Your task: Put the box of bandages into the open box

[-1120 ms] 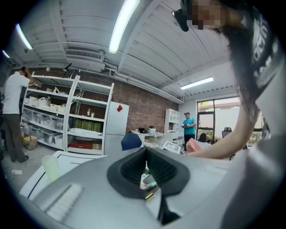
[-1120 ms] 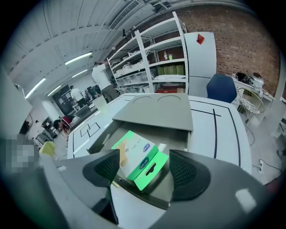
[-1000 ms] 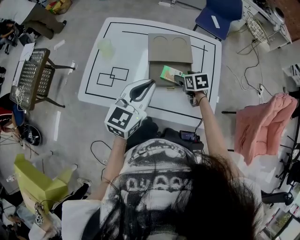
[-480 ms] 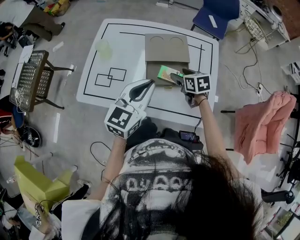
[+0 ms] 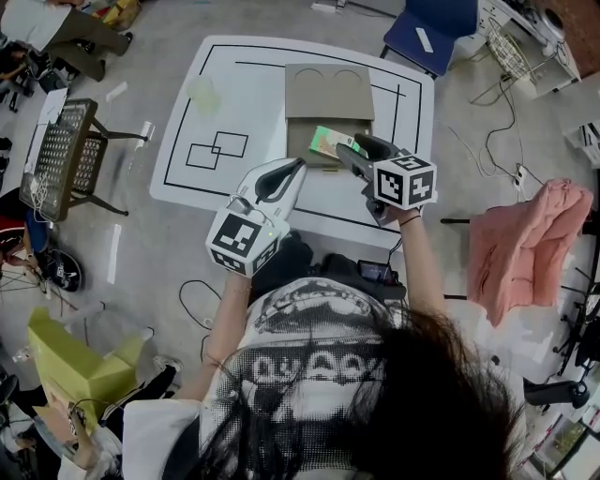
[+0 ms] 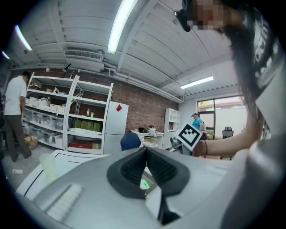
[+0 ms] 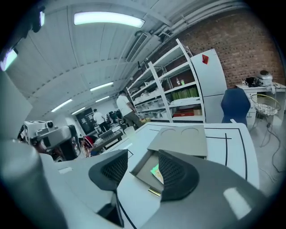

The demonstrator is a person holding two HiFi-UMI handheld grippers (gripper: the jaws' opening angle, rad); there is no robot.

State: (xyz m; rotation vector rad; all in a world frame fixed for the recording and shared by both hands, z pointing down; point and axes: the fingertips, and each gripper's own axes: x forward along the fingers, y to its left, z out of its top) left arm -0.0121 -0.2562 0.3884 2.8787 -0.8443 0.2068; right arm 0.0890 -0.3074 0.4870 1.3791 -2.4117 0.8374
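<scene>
The green box of bandages [image 5: 328, 142] lies inside the open cardboard box [image 5: 298, 142], whose lid [image 5: 328, 92] lies flat behind it. My right gripper [image 5: 359, 150] hovers just right of the bandages, above the table. Its jaws are apart and closing, with nothing between them. In the right gripper view, the bandage box [image 7: 156, 172] shows beyond the right gripper [image 7: 140, 167], in the tray [image 7: 144, 166]. My left gripper [image 5: 298, 167] is held near the table's front edge, jaws shut and holding nothing. Between its pads, the left gripper view shows a glimpse of the green bandage box [image 6: 144, 184].
A translucent cup [image 5: 204, 94] stands at the left of the white table [image 5: 234, 66]. A small brass piece [image 7: 152, 191] lies in front of the cardboard box. Around the table are a mesh stool [image 5: 61, 155], a blue chair [image 5: 436, 28] and a pink cloth [image 5: 525, 248].
My right gripper has drawn back from the bandage box toward the person and lifted. The bandage box stays in the open box. The left gripper has barely moved.
</scene>
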